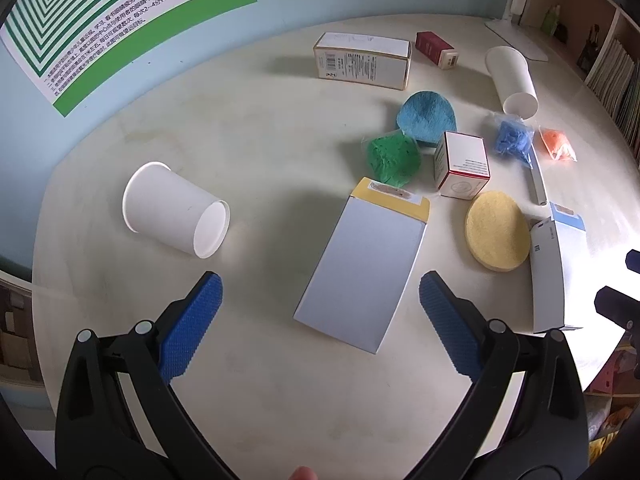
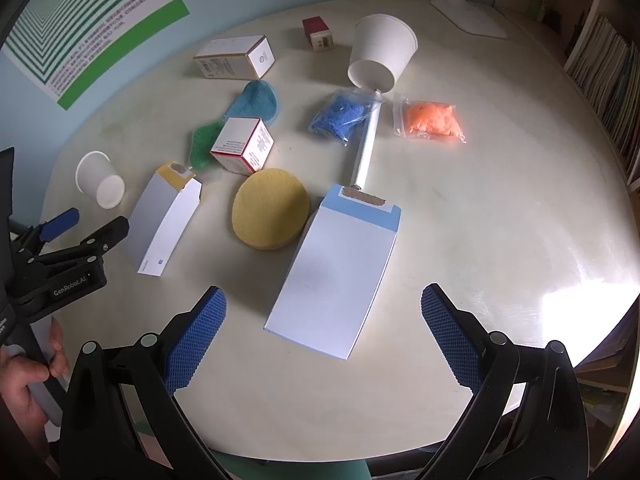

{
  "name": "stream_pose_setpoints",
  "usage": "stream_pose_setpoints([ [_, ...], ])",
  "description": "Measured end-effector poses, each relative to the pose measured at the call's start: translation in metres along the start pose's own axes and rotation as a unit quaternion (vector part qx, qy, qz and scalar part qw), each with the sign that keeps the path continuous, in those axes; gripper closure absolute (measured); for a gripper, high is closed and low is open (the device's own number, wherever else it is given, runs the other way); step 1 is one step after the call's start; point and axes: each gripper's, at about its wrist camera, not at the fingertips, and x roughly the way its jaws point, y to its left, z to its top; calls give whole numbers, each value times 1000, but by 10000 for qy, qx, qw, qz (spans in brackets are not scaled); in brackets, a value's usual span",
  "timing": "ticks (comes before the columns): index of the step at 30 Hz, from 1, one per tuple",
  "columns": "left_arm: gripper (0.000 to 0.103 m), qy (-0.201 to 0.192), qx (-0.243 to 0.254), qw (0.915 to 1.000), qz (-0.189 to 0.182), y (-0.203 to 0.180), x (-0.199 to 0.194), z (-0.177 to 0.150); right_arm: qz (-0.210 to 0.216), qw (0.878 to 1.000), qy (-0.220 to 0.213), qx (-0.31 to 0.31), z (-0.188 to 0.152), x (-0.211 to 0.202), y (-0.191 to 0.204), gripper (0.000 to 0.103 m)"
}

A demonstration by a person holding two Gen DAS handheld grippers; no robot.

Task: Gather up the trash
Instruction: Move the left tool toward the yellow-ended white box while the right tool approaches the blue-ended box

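2 cups (image 1: 176, 210), 5 boxes (image 1: 362, 268) (3 sponges (image 1: 498, 236))

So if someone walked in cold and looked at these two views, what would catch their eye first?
Probably the two open grippers, each with a flat box lying just ahead: the left gripper faces the yellow-topped box, the right gripper the blue-topped box. Next, the bright clutter mid-table: a round yellow sponge between the boxes and an orange bag further back.

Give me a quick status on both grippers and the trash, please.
Left gripper open, empty, facing yellow-topped box. Right gripper open, empty, facing blue-topped box. Yellow sponge touches the blue-topped box's left edge.
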Motion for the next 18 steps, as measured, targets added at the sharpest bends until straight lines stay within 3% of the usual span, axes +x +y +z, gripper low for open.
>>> stream_pose_setpoints([
  [18, 7, 296, 322, 9990, -102, -5, 31, 5, 3, 9984, 449, 350, 5, 26, -11, 6],
])
